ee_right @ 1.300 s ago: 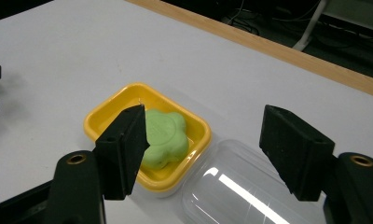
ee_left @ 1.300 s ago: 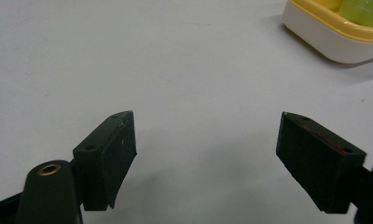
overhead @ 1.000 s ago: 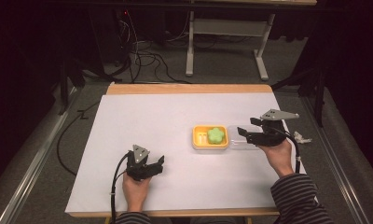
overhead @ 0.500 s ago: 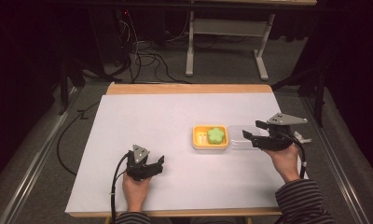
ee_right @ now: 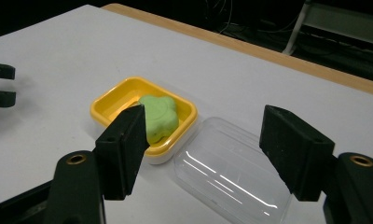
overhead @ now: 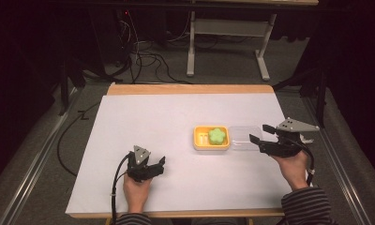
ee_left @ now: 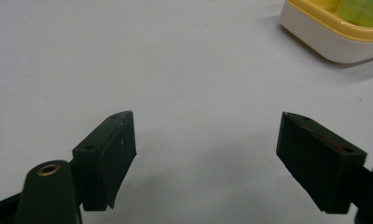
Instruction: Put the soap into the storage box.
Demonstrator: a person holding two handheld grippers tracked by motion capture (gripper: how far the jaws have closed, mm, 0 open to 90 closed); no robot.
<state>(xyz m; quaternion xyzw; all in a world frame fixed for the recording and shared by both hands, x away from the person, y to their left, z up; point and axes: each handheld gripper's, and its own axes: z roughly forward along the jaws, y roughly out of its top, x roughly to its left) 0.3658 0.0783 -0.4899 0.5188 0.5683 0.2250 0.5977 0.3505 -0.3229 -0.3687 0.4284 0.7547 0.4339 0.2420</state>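
Two grippers are over the white table (overhead: 143,117), and the right gripper (overhead: 259,136) is much nearer to the work than the left one. Its jaws are spread wide and hold nothing. Just in front of them lies the clear lid (ee_right: 233,175), flat on the table and touching the right side of the yellow box (overhead: 212,138). From the box, the lid lies toward the right gripper, so this gripper looks like the one to take it. In the right gripper view the lid sits between the two black jaws and a little ahead of them, with its long side running roughly along the direction in which the gripper points.

I judge that the jaws must come down over the lid's rim, which is thin.

The lid is transparent plastic, smooth and shiny, a rectangle with round corners. The box has the same shape, with a glossy yellow inside and a pale outer wall. Inside it rests a green soap (ee_right: 159,116), matte, shaped like a flower with soft lobes.

The left gripper (overhead: 153,165) rests well apart from the box, toward the person, with jaws also spread and empty.
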